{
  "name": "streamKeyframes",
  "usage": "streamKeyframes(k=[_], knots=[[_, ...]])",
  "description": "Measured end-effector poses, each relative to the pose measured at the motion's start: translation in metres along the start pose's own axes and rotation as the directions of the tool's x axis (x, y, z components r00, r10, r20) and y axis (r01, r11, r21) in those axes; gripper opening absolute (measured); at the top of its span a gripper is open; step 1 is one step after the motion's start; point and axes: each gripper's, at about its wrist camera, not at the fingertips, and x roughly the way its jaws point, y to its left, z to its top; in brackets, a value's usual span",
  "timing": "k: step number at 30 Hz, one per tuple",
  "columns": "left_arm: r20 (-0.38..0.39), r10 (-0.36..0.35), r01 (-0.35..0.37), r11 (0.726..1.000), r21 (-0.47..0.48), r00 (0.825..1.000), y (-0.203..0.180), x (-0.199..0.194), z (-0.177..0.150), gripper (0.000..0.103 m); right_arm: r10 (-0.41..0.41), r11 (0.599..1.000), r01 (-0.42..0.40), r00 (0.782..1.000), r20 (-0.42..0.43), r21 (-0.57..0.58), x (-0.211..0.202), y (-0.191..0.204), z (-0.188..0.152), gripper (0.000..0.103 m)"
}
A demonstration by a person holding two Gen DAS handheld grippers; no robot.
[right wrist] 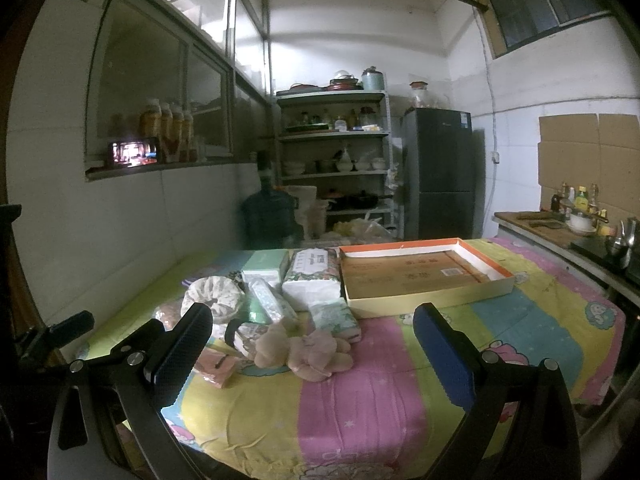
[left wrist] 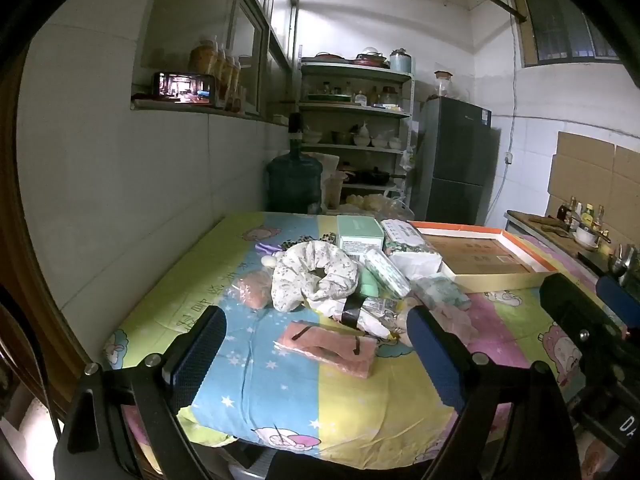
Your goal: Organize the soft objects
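Though apparently clear of the plush toy [right wrist: 308, 350], both grippers' jaws wide apart, nothing between them

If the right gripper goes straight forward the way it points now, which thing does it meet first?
Most likely the plush toy: it lies on the tablecloth just ahead of the open right gripper, between its fingers. Depth is hard to judge in this fisheye view.

Matt printed cloth is seen on the table cover [right wrist: 360, 400]; cardboard on the shallow box [right wrist: 424, 280]; glossy plastic wrap on tissue packs [right wrist: 312, 284]; textured rubbery gripper pads [right wrist: 180, 356].
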Motion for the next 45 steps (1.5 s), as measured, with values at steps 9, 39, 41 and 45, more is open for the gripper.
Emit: streamKeyframes(k=[9, 39, 41, 45], knots=[[-0.002, 0.0, 0.0, 1.0, -0.001, 1.0, 0.0, 0.0, 0.0, 0.092, 0.001, 1.0, -0.001, 1.0, -0.001, 0.002, 0.0, 0.0, -0.001, 0.101], [-0.227, -0.045, 0.018, 0.993, -0.118, 0.973, 0.035, 0.099, -0.042, 0.093, 0.202, 0.979, -0.2, 0.963, -0.18, 0.031, 0.086, 0.006, -0.044, 0.101], [-0.245, -0.051, 0.018, 0.991, -0.133, 0.968, 0.036, 0.108, -0.045, 0.093, 0.206, 0.979, -0.202, 0.961, -0.183, 0.039, 0.09, 0.003, -0.046, 0.101], [-0.231, -0.04, 0.014, 0.994, -0.112, 0.972, 0.025, 0.111, -0.046, 0.093, 0.212, 0.977, -0.206, 0.958, -0.193, 0.052, 0.1, -0.002, -0.048, 0.101]])
